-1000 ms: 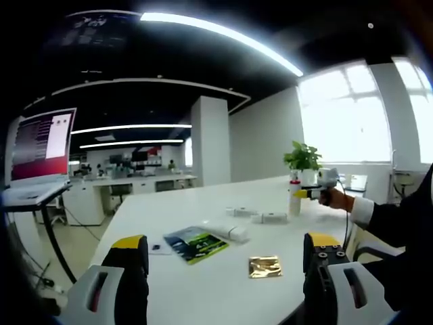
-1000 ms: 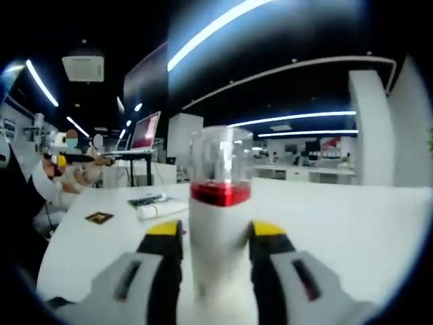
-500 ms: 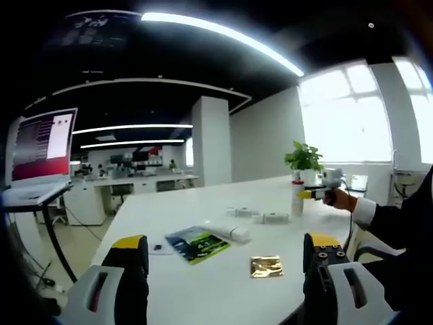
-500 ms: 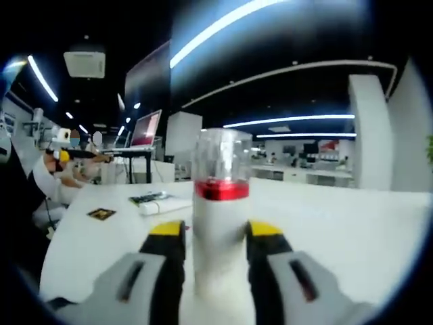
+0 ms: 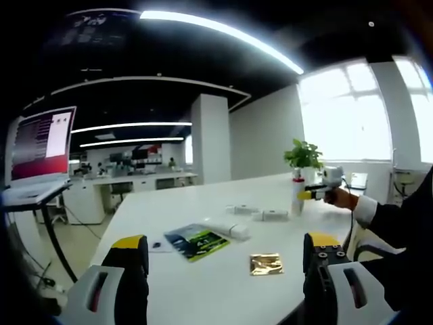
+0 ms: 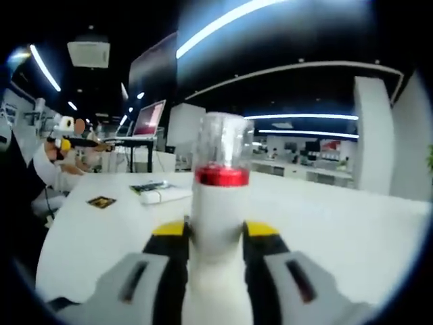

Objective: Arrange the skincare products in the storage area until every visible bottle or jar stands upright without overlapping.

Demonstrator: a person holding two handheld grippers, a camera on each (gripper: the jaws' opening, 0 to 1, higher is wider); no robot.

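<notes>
Your right tongs (image 6: 213, 233) grip a white bottle (image 6: 216, 223) with a red ring and clear cap; it stands upright on the white bench (image 6: 352, 230), its base cut off. Your left tongs (image 5: 226, 261) are wide and hold nothing. Beyond them lie a gold sachet (image 5: 265, 264), a green leaflet (image 5: 197, 243) and small white tubes (image 5: 269, 217), hard to make out. The far plant (image 5: 302, 157) is beside the bottle.
</notes>
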